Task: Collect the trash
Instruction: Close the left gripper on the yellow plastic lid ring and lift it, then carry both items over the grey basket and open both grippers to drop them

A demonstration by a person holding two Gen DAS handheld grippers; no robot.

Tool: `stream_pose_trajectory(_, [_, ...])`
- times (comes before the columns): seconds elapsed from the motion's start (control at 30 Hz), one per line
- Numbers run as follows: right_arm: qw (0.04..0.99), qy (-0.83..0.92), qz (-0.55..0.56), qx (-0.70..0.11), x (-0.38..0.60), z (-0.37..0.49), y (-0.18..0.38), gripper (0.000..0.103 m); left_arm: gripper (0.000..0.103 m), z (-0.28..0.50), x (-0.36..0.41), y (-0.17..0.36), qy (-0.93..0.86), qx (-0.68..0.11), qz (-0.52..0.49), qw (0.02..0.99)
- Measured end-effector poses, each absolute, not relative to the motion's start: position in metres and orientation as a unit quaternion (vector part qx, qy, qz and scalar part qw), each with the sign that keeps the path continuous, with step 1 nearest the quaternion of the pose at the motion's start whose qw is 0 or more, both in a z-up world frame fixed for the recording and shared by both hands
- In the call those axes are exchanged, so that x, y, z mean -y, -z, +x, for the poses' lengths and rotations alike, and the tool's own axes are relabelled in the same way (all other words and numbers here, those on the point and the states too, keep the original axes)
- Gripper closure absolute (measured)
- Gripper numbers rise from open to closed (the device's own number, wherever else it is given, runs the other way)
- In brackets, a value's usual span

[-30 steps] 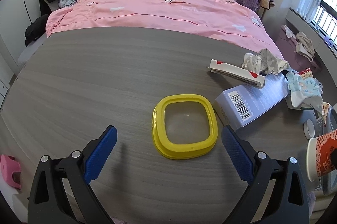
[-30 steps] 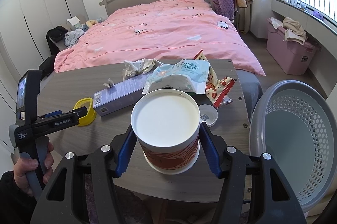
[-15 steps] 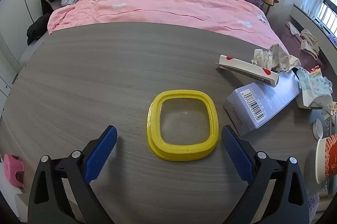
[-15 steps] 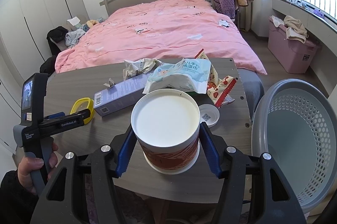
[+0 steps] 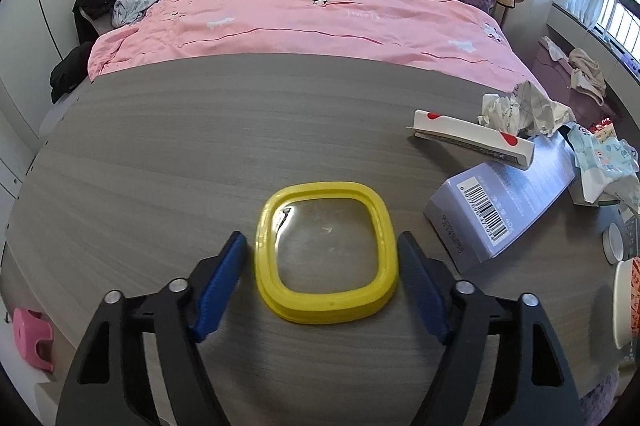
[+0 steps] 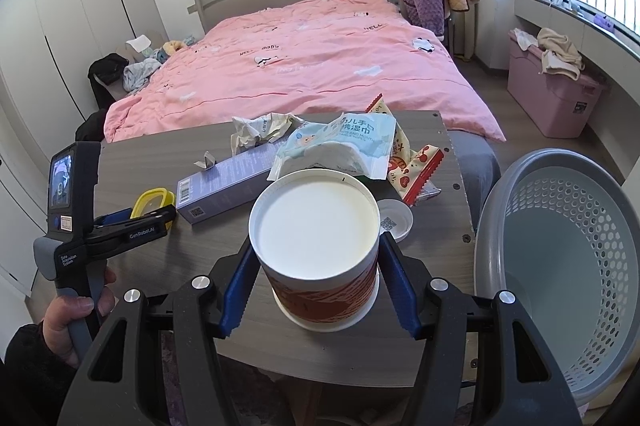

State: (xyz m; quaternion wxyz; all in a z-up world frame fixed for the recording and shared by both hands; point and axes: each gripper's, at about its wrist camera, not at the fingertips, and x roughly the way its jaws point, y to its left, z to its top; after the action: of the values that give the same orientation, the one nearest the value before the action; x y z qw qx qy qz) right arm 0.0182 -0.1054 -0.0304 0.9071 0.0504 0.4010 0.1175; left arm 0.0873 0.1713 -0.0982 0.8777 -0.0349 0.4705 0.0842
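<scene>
A yellow-rimmed clear lid [image 5: 324, 310] lies flat on the grey wooden table [image 5: 160, 165]. My left gripper [image 5: 320, 240] straddles it and its jaws are closing; the right pad is at the rim, while a narrow gap shows at the left pad. The lid [image 6: 154, 195] and the left gripper [image 6: 136, 218], held in a person's hand, also show in the right wrist view. My right gripper [image 6: 317, 244] is shut on an upside-down red-patterned paper cup [image 6: 316, 226] near the table's front edge. That cup [image 5: 628, 298] shows at the far right of the left wrist view.
A grey perforated basket [image 6: 592, 226] stands on the floor right of the table. On the table lie a purple box [image 5: 504, 201], a white-and-red carton [image 5: 472, 137], crumpled paper [image 5: 516, 105], a wipes pack [image 6: 340, 145], a snack wrapper [image 6: 416, 169] and a small white cap [image 6: 394, 222]. A pink bed [image 5: 320, 5] lies behind.
The left gripper has come in over the yellow lid and its jaws have narrowed from wide apart to either side of the rim. The right gripper and cup have not moved.
</scene>
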Motion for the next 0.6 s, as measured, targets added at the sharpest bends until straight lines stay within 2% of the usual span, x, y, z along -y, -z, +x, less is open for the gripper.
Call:
stream_pose_trajectory(0.33, [0.908,-0.120,0.065,-0.396,0.117,0.017,0.028,0.045,0.036,0.063,-0.164,0.071,-0.091,-0.446,-0.029,0.890])
stream_pose_trajectory(0.6, [0.915,-0.091,0.093,-0.382,0.161,0.010,0.017,0.045,0.036,0.048,-0.089,0.017,-0.009,-0.392,-0.008,0.920])
